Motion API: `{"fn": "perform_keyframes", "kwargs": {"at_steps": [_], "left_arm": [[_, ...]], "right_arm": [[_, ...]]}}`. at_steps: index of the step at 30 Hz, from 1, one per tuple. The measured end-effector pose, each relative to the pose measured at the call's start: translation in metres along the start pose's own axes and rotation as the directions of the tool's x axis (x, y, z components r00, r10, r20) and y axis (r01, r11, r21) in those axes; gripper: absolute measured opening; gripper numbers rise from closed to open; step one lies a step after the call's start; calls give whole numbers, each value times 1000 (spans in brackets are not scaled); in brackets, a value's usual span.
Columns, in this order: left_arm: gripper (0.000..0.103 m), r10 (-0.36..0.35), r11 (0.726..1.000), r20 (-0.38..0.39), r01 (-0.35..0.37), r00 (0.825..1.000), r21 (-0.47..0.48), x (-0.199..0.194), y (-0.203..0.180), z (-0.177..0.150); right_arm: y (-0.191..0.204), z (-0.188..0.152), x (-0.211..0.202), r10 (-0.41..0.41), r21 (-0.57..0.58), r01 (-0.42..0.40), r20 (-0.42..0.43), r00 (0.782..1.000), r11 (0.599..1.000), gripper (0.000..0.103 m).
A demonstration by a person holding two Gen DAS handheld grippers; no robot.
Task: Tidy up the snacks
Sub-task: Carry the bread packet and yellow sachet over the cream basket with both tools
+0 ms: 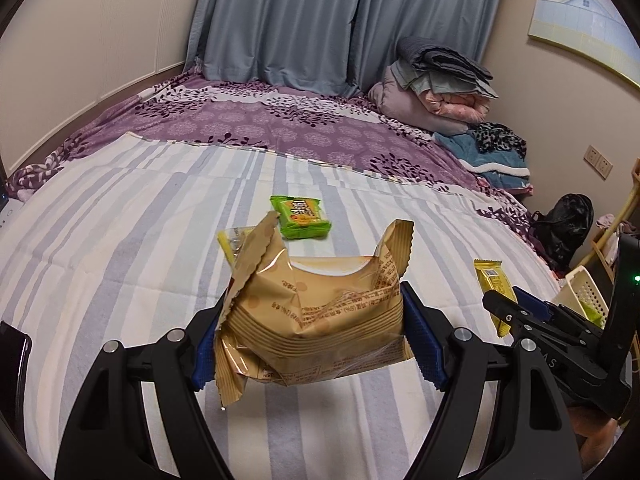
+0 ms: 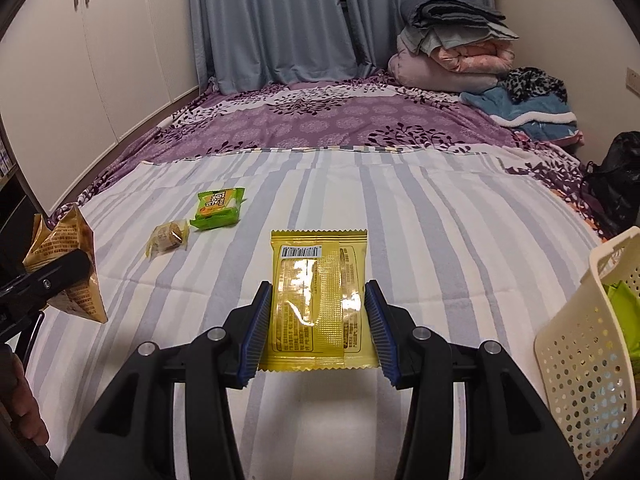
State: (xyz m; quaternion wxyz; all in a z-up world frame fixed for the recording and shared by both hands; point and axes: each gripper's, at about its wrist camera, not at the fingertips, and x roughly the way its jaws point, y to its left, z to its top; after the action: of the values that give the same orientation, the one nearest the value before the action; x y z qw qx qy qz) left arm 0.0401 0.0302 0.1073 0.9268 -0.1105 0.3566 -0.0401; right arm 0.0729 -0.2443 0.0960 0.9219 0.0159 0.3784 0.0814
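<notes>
Striped sheet (image 2: pixel 440 240) covers the bed; left claw (image 1: pixel 308 344) grips tan packet (image 1: pixel 320 320), right claw (image 2: pixel 318 332) yellow packet (image 2: pixel 316 300).

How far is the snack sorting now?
Done: something green already lies in the cream basket. In hand: left gripper holds the tan packet, right gripper holds the yellow packet. Left: the green packet and small clear-wrapped snack on the bed.

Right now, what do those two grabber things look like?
Both grippers, the left gripper and the right gripper, are black plastic with angled arms, round silver bolts and ribbed blue pads on the fingers. A small green light glows on the right one.
</notes>
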Motion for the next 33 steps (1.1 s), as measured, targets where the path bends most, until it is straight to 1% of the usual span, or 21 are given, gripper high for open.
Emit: {"fn": "perform_keyframes", "kwargs": {"at_steps": [8, 15, 26, 33], "left_arm": [[78, -29, 999, 9, 28, 1000, 45, -15, -24, -5], [78, -63, 994, 5, 62, 998, 90, -20, -51, -9], [78, -134, 977, -15, 135, 991, 164, -22, -92, -12], [78, -169, 964, -17, 169, 986, 205, -28, -116, -13]], "right_arm": [[-21, -9, -29, -15, 41, 13, 41, 999, 999, 47], [-45, -18, -49, -36, 83, 30, 67, 997, 996, 47], [-93, -30, -78, -114, 158, 99, 90, 989, 983, 47], [-119, -37, -96, -160, 204, 135, 108, 981, 970, 47]]}}
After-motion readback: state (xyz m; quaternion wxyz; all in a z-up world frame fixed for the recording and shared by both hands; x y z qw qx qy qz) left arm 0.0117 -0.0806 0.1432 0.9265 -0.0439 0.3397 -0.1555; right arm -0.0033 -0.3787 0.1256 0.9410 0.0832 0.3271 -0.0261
